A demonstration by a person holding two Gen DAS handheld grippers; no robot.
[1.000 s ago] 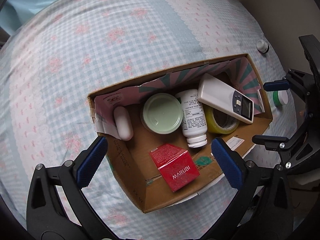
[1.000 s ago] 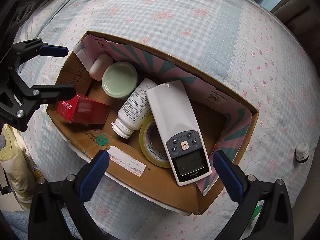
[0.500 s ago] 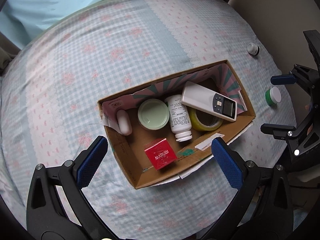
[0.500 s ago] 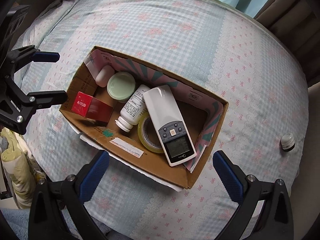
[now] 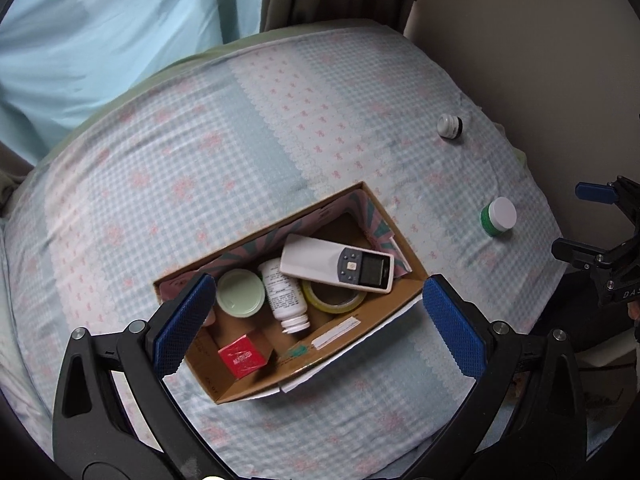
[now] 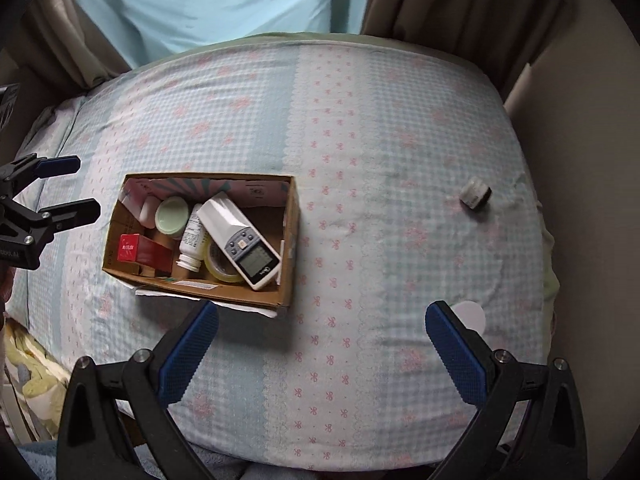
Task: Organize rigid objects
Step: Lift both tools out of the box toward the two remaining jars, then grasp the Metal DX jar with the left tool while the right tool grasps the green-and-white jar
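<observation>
Cardboard box [image 5: 404, 284] mid-bed already holds the remote [image 5: 336, 268], tape and bottles, while a green jar [image 5: 498, 216] and small bottle [image 5: 450, 125] wait near the bed's right edge, both hand-held grippers [image 5: 316, 328] [image 6: 320, 352] wide and empty.

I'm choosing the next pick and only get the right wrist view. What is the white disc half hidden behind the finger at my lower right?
Observer: In the left wrist view it is the lid of a green jar, which stands upright on the bedspread.
Operator: Is it touching the cardboard box?
Observer: No. It stands clear of the cardboard box, out beyond the end where the remote control has its display.
Operator: And the small grey blur further out?
Observer: That is a small bottle with a white cap and a dark body, also alone on the bedspread.
</observation>
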